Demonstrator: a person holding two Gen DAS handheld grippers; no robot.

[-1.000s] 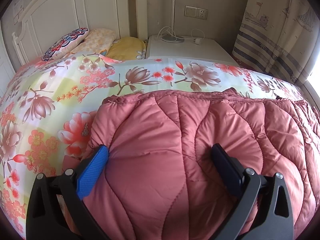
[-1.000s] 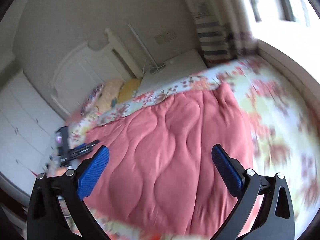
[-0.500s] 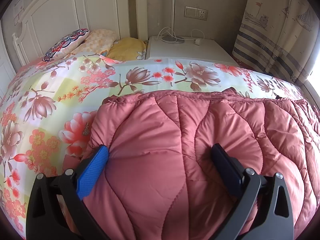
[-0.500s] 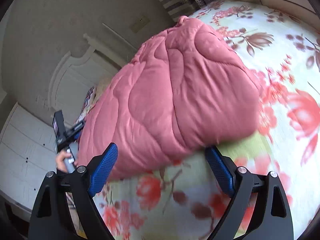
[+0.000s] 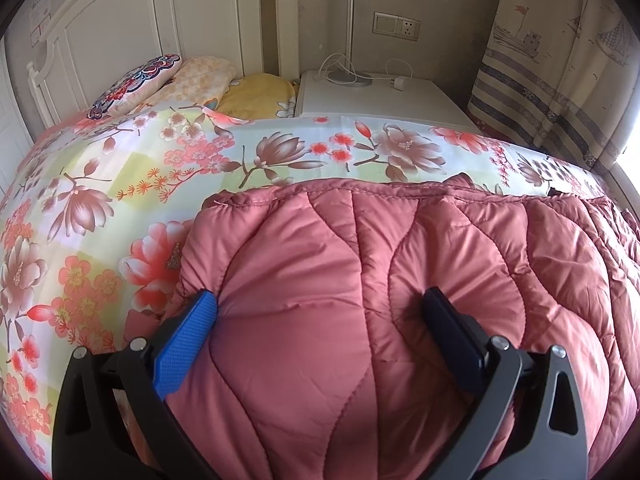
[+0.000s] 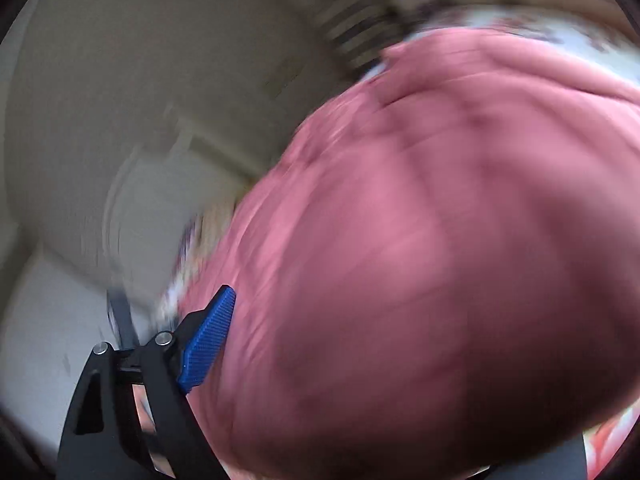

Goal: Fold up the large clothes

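A pink quilted coat (image 5: 400, 280) lies folded on the flowered bedspread (image 5: 120, 184). My left gripper (image 5: 320, 320) is open, its fingers spread wide, pressed down into the near edge of the coat. In the blurred right wrist view the same coat (image 6: 440, 240) fills most of the frame. My right gripper (image 6: 340, 340) pushes into the coat's bulge. Only its left blue finger (image 6: 208, 340) shows; the right finger is hidden behind the fabric.
Pillows (image 5: 168, 80) lie at the white headboard (image 5: 120, 20). A white nightstand (image 5: 380, 100) with a lamp base and cable stands beyond the bed. A striped curtain (image 5: 552, 60) hangs at the right by the window.
The left gripper has stayed still on the coat. The right gripper has swung down and moved in fast against the coat's side, so the coat now covers its right finger.
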